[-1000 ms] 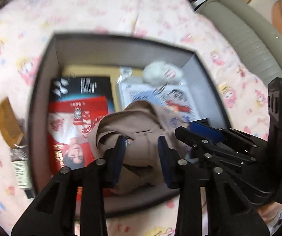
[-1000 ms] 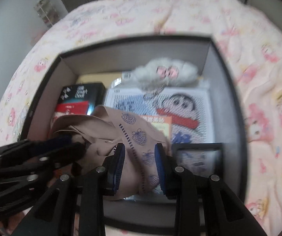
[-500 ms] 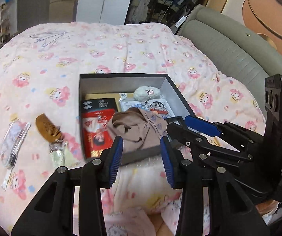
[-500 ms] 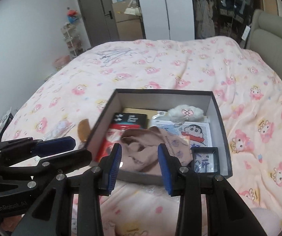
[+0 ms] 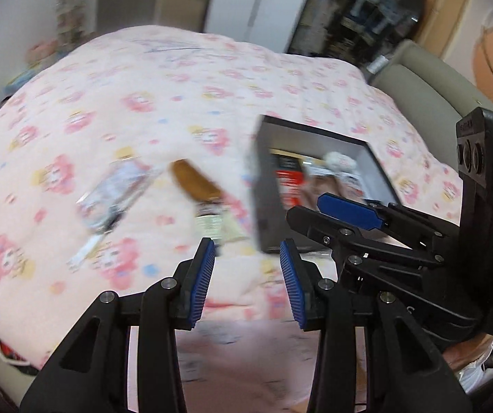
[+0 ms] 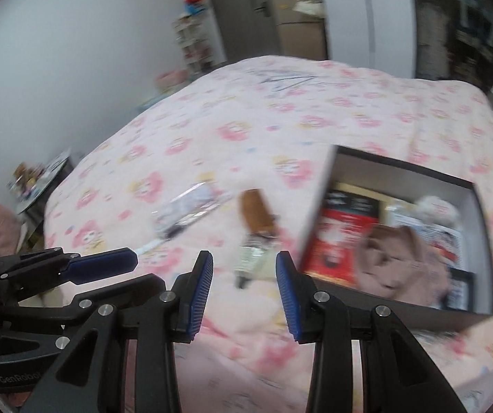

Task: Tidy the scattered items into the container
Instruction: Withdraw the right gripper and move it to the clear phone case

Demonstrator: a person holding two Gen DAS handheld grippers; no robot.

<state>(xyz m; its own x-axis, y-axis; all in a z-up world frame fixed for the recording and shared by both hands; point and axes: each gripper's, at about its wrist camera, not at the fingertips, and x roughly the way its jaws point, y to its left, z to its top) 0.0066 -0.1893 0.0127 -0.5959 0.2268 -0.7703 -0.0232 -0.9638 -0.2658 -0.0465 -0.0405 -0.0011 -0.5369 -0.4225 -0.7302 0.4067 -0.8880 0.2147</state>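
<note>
A dark grey box (image 5: 263, 186) (image 6: 480, 227) lies on the pink bed and holds a beige cloth (image 6: 394, 258), a red and black packet (image 6: 336, 244), a white plush (image 6: 436, 206) and printed cards. Left of the box lie a brown comb (image 5: 195, 180) (image 6: 257, 213), a small labelled tube (image 5: 208, 220) (image 6: 251, 258) and a clear flat packet (image 5: 115, 189) (image 6: 191, 210). My left gripper (image 5: 246, 275) is open and empty, above the bed's near edge. My right gripper (image 6: 243, 282) is open and empty, just short of the tube. Both views are blurred.
The pink cartoon-print bedspread (image 5: 108, 110) covers the bed. A grey padded headboard (image 5: 429, 93) runs along the right. A white wall (image 6: 74, 51) and shelves stand beyond the bed's left side; wardrobes stand at the back.
Both grippers have swung left, away from the box. The box now sits to the right in both views and the comb, tube and packet are nearer the centre.
</note>
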